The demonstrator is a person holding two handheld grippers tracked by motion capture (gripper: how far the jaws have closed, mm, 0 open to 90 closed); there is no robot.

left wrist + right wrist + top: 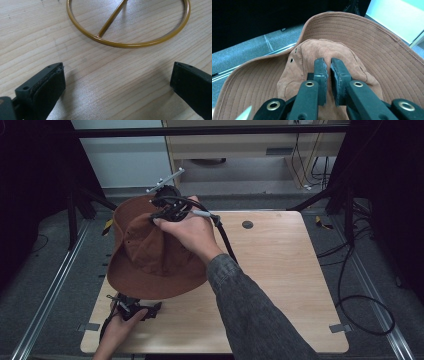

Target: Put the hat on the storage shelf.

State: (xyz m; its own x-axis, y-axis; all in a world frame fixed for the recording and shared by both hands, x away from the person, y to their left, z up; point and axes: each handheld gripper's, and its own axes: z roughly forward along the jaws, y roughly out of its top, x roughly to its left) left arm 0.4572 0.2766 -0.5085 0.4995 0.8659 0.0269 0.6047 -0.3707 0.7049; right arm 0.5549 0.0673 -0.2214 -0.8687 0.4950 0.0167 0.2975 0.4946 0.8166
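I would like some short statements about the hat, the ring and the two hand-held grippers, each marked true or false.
1. The right hand-held gripper is closed on the crown of the brown hat. True.
2. The left hand-held gripper holds the yellow metal ring. False: its jaws stand wide open and the ring lies on the wooden table ahead of them, apart from them.
3. The hat is blue. False: it is brown, with a stitched brim.
4. A straight bar joins the inside of the ring. True.
5. The left hand-held gripper is near the table's front edge, below the hat in the high view. True.
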